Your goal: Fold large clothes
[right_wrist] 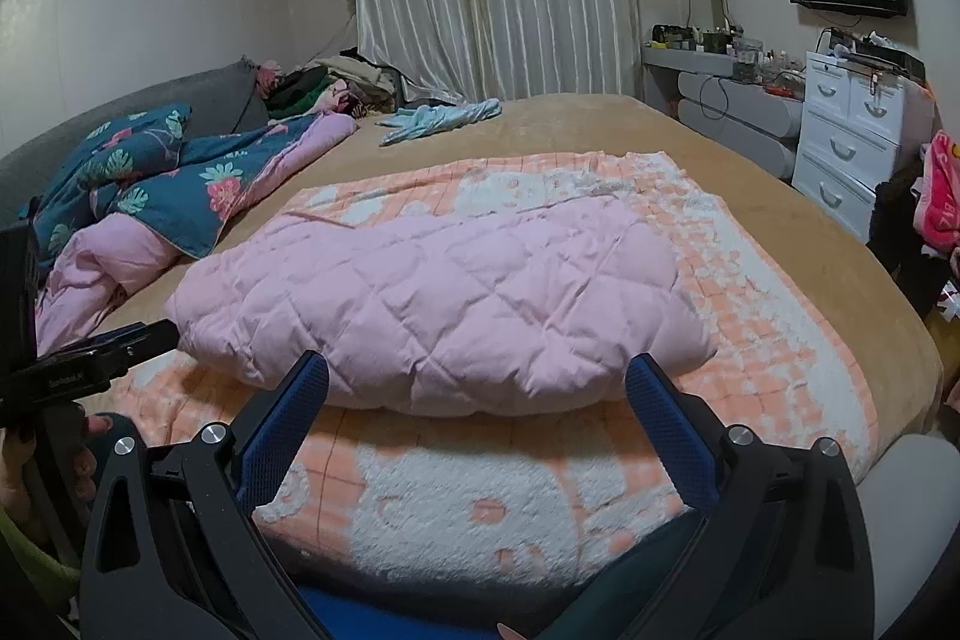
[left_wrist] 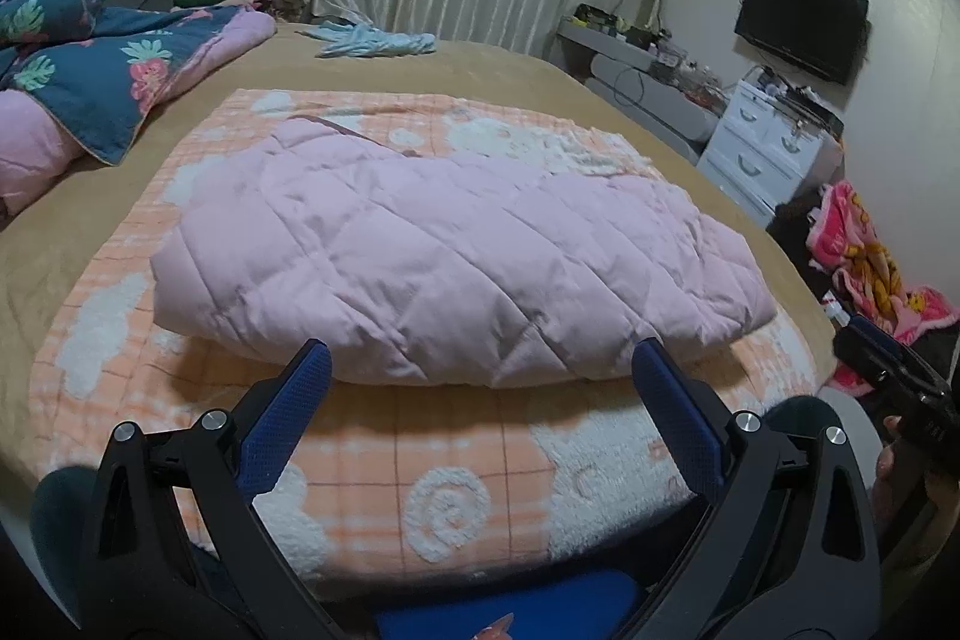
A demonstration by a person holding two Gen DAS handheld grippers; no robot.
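dim indoor light | soft shadows | fisheye-warped, vignetted edges | slight blur

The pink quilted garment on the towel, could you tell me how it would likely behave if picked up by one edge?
The pink quilted garment looks puffy and soft, so it would probably sag and unfold. Its padding suggests it is light for its bulk. The orange patterned towel beneath might drag along.

Pink diamond-quilted garment (left_wrist: 456, 250), orange-checked blanket (left_wrist: 456, 460)

Pink quilted garment (left_wrist: 444, 256), folded into thick puffy bundle, lying flat on orange/white blanket (left_wrist: 456, 466) atop bed.
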